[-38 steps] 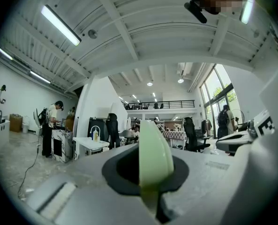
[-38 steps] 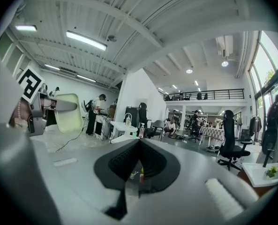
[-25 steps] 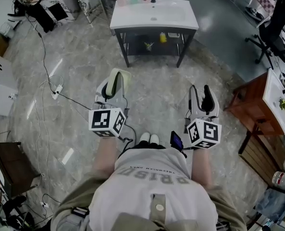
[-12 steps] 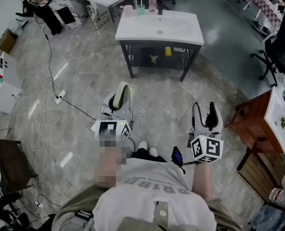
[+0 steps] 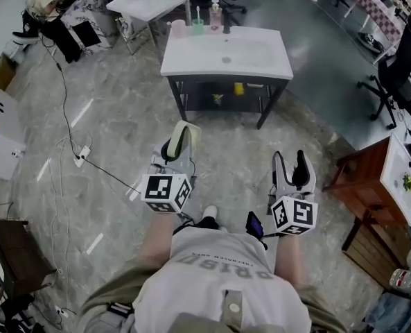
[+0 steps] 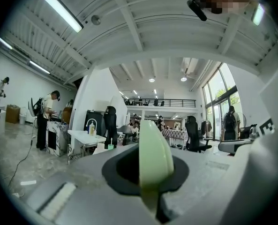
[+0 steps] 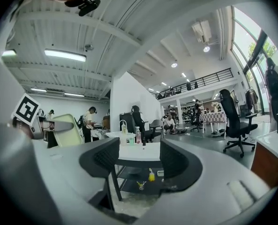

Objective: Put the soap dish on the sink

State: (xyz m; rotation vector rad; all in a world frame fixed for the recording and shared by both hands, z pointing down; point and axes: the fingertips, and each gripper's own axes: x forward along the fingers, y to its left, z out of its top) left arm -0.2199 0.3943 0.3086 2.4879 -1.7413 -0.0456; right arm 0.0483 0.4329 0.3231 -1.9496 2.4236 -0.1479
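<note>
The white rectangular sink point(image 5: 254, 55) on its dark metal frame lay straight ahead of both grippers, well apart from them across the grey marbled floor point(image 5: 122, 109). The left gripper point(image 5: 175, 146), roughly in line with the sink's near left corner, had its jaws pinching the pale green plastic soap dish point(image 5: 184, 134). The dish stood on edge, its long axis pointing toward the sink. The right gripper point(image 5: 293, 166) had its jaws spread, with nothing between them.
</note>
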